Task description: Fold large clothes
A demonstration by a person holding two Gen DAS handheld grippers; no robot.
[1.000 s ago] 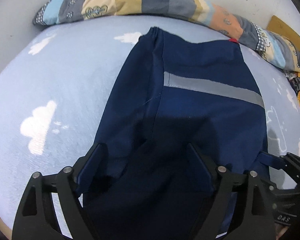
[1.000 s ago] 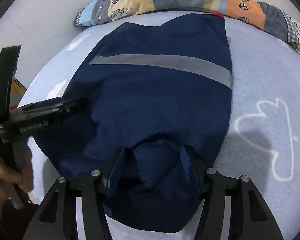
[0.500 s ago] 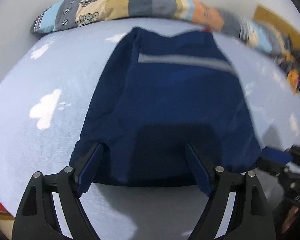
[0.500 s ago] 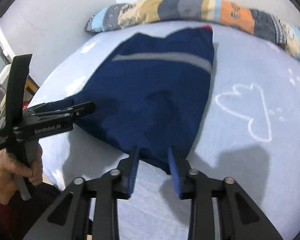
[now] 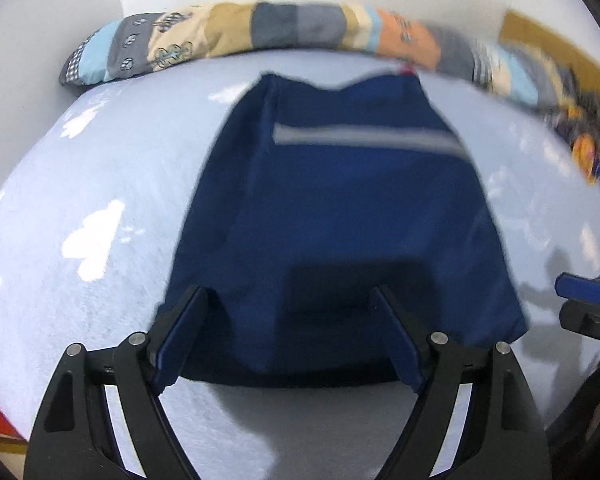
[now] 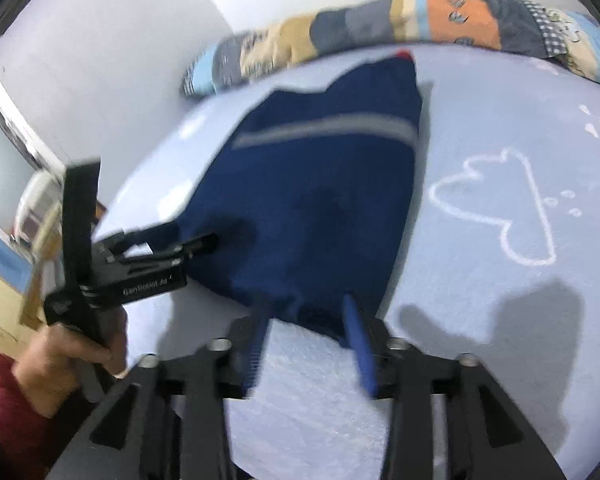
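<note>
Navy garment [image 5: 340, 208] is laid flat on the pale blue sheet [image 5: 80, 184], folded into a tapering panel with a grey stripe [image 5: 364, 138] near its far end, just short of the patchwork bolster [image 5: 260, 32]. The left gripper [image 5: 288, 336] is held over the near hem with its jaws wide apart and nothing clamped. The right gripper [image 6: 308, 340] is poised at the near right corner; its jaws have just been opening, cloth is seen between the pads, yet no pinch is evident. The step in hand is judged to be a release and resetting for the next fold. To do it well, both near corners should be taken level with each other, only the top layers caught, and the hem carried straight toward the stripe so the edges are kept aligned and no wrinkle is dragged in.
</note>
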